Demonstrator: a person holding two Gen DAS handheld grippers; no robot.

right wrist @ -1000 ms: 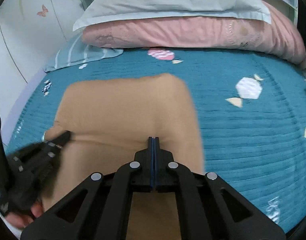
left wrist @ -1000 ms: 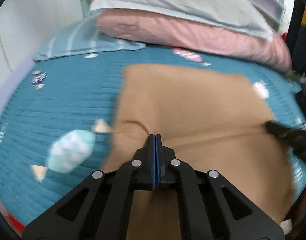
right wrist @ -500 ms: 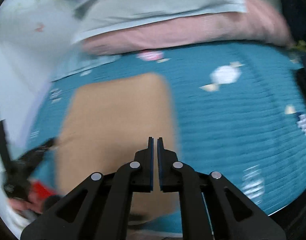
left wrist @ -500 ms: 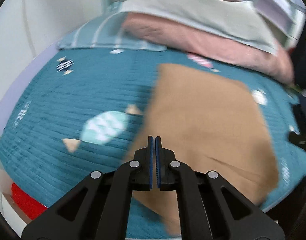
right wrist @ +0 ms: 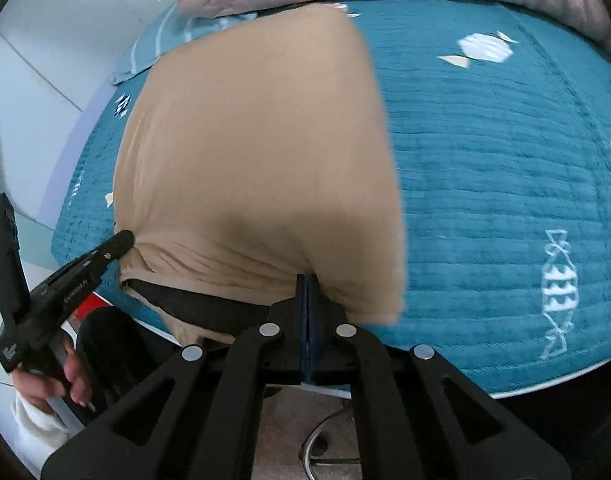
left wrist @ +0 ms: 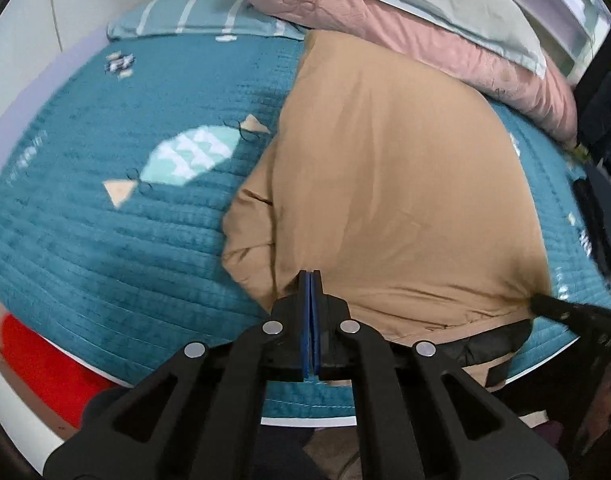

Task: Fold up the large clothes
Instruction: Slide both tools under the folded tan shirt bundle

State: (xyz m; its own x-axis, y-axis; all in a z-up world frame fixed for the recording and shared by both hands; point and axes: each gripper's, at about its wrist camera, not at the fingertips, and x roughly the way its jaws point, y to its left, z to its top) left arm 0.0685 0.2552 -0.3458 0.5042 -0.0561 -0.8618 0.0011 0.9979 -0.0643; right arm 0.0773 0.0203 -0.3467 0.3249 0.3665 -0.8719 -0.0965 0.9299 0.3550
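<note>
Pinching tan garment [left wrist: 389,184], both grippers closed

1. White lettering is printed along the side of the left gripper [right wrist: 79,280] in the right wrist view; it is too small and blurred to be read.
2. A small white mark is seen near that gripper's rear end; it cannot be read either.

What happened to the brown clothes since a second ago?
Both tools, left and right, pinched the near edge of the tan garment and drew it toward the bed's near edge. The blue bedspread and pink pillow stayed put.
</note>
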